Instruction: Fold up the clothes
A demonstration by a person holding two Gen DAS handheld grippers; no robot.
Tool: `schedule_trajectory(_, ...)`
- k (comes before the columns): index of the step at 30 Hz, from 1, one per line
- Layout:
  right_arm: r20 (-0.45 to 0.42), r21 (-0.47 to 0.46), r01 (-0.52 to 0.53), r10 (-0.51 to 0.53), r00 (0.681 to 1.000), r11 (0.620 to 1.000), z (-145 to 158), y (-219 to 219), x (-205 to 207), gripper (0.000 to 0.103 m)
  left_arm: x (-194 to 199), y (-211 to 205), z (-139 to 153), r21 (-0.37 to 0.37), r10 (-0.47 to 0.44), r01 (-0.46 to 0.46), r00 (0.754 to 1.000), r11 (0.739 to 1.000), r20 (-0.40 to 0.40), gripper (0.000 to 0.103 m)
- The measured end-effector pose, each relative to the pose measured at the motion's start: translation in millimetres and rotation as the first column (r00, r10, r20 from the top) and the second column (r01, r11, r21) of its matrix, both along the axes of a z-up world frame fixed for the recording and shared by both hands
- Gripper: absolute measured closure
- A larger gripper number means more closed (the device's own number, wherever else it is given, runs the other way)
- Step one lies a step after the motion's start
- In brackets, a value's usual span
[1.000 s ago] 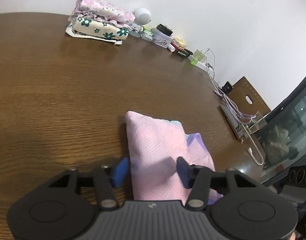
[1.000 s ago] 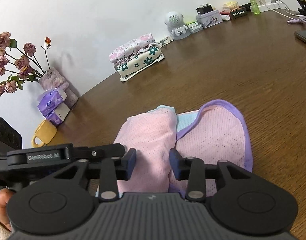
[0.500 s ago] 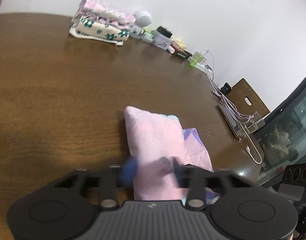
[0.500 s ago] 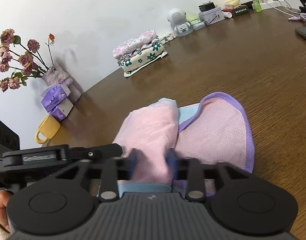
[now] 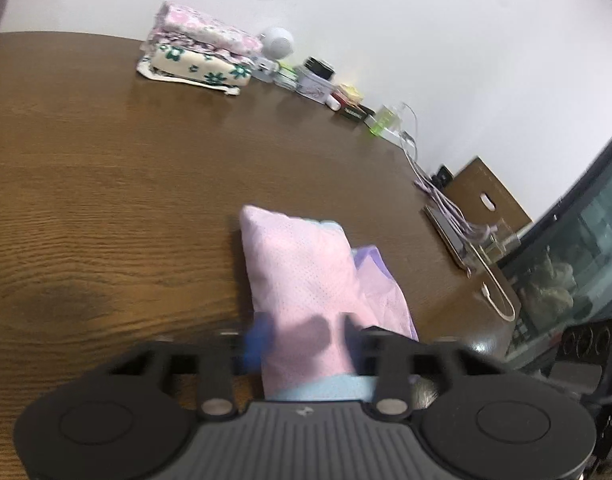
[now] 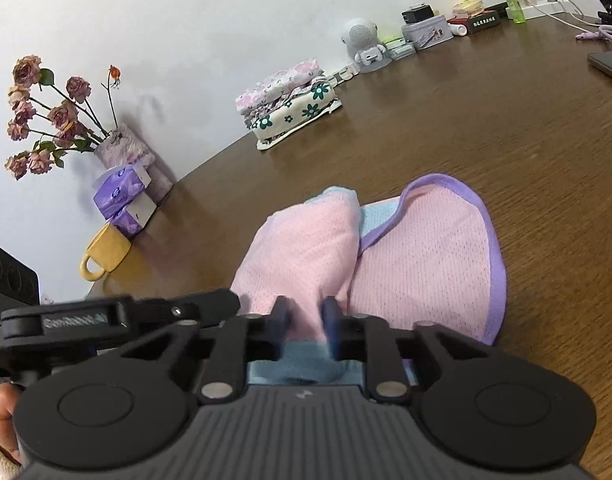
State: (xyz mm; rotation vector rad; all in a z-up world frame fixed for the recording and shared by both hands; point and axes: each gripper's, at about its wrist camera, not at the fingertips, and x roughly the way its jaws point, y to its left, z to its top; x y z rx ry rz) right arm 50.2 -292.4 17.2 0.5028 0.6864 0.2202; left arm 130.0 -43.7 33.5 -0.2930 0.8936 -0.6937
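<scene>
1. Left wrist view: pink fabric fills the gap of the left tool (image 5: 304, 338), whose fingers sit on either side of the near end of the pink garment (image 5: 306, 276). They look partly closed around the cloth, but motion blur keeps me from telling whether they pinch it. The garment lies on the desk (image 5: 106, 184) toward its near edge, a narrow folded strip of pink mesh with a pale blue band at the near end and a lilac-edged layer showing on its right. Holding at the end probably serves to lift that end for a further fold.

2. Right wrist view: the right tool (image 6: 306, 320) has its fingers drawn close together, clamping a raised ridge of the same garment near the blue band. One half is rolled over into a soft hump, and the other lies flat with a lilac binding along its curved edge. A stack of folded floral clothes (image 6: 288, 106) sits at the far edge by the wall, likely where finished pieces go.
</scene>
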Motion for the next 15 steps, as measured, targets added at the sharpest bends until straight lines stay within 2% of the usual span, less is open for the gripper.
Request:
schedule_trajectory(2,-0.002,0.013,-0.007,0.007,1.0,1.0,-0.5,-1.2,-1.2,0.078,-1.7,0.9,-0.7,-0.002,-0.002,0.002,1.0,1.0,-0.007,0.08)
schedule_trajectory(3,-0.005,0.023,-0.005,0.005,1.0,1.0,-0.8,-2.3,-1.9,0.065,-1.7,2.1,-1.1,-0.008,-0.002,0.001,1.0,1.0,-0.017,0.064)
schedule_trajectory(4,-0.004,0.017,-0.004,0.004,1.0,1.0,-0.7,-2.1,-2.6,0.063,-1.1,3.4,-2.0,-0.017,0.003,-0.003,0.999,1.0,-0.035,0.044)
schedule_trajectory(5,-0.003,0.011,-0.002,0.002,1.0,1.0,-0.4,-1.8,-3.3,0.063,-1.6,4.8,-2.3,-0.023,0.01,-0.011,0.999,1.0,-0.037,0.042)
schedule_trajectory(6,-0.002,0.005,-0.002,0.002,1.0,1.0,-0.6,-1.0,-4.6,0.065,-3.1,5.1,-1.9,-0.016,0.016,-0.016,1.0,1.0,-0.024,0.045)
schedule_trajectory(7,0.001,0.001,-0.007,0.007,1.0,1.0,-0.8,0.0,-6.0,0.076,-4.8,4.7,-1.3,-0.005,0.02,-0.02,1.0,1.0,-0.012,0.05)
schedule_trajectory(8,0.002,-0.006,-0.015,0.015,1.0,1.0,-0.5,1.5,-7.0,0.082,-6.4,4.4,-1.1,-0.003,0.016,-0.016,1.0,1.0,-0.004,0.059)
schedule_trajectory(9,0.006,-0.01,-0.015,0.015,1.0,1.0,0.1,2.2,-8.3,0.084,-7.5,3.6,-1.1,0.0,0.007,-0.007,1.0,1.0,-0.003,0.076)
schedule_trajectory(10,0.01,-0.013,-0.015,0.015,1.0,1.0,0.6,2.8,-9.6,0.083,-8.4,2.7,-1.1,0.004,-0.004,0.004,1.0,1.0,-0.005,0.079)
schedule_trajectory(11,0.011,-0.004,-0.011,0.011,1.0,1.0,0.9,1.3,-10.5,0.081,-9.6,2.8,-1.3,0.005,-0.006,0.006,1.0,1.0,-0.003,0.078)
schedule_trajectory(12,0.01,-0.005,-0.01,0.01,1.0,1.0,0.2,0.5,-10.4,0.069,-9.8,3.0,-1.5,0.004,-0.005,0.005,1.0,1.0,-0.004,0.07)
schedule_trajectory(13,0.009,-0.006,-0.009,0.009,1.0,1.0,-0.4,-0.4,-10.3,0.063,-10.0,3.3,-1.6,0.002,-0.004,0.004,1.0,1.0,-0.007,0.047)
schedule_trajectory(14,0.008,-0.007,-0.008,0.008,1.0,1.0,-1.1,-1.3,-10.2,0.067,-10.1,3.6,-1.8,0.0,-0.002,0.002,1.0,1.0,-0.009,0.039)
schedule_trajectory(15,0.008,-0.01,-0.013,0.013,1.0,1.0,-2.3,-0.7,-10.5,0.079,-10.2,3.9,-1.9,-0.002,-0.001,0.001,1.0,1.0,-0.012,0.043)
